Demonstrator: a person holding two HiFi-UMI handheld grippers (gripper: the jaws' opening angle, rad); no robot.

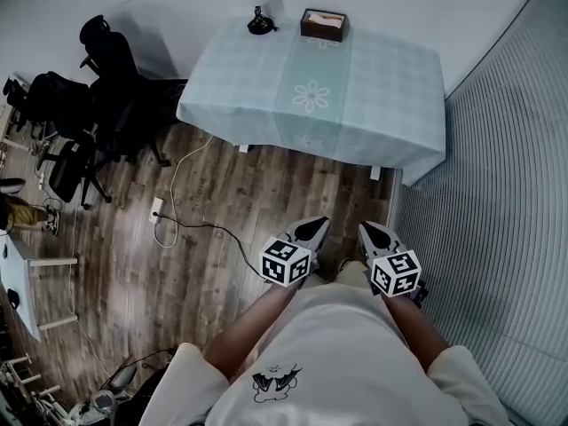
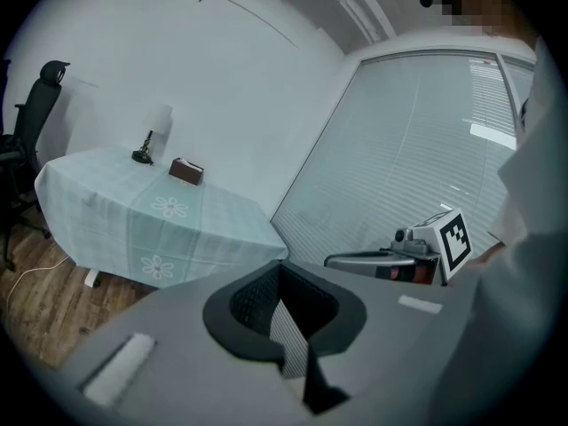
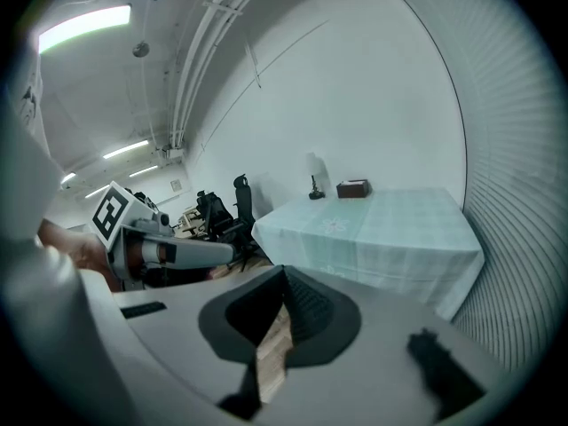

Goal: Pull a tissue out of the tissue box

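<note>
Two grippers, left [image 1: 312,230] and right [image 1: 374,234], jaws of each pressed together on nothing, side by side over wooden floor [image 1: 222,220], well apart from the table.
One table [image 1: 373,105] under pale checked cloth with flower prints; black office chairs [image 1: 98,105] at its left, count not clear; one brown tissue box [image 1: 323,24] near the far edge, upright, pale tissue showing on top, long axis along that edge, left to right in head view; one small dark lamp [image 1: 259,22] near its left end.

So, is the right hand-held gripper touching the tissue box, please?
Apart. The head view shows the right hand-held gripper over the floor, the tissue box far across the table.
</note>
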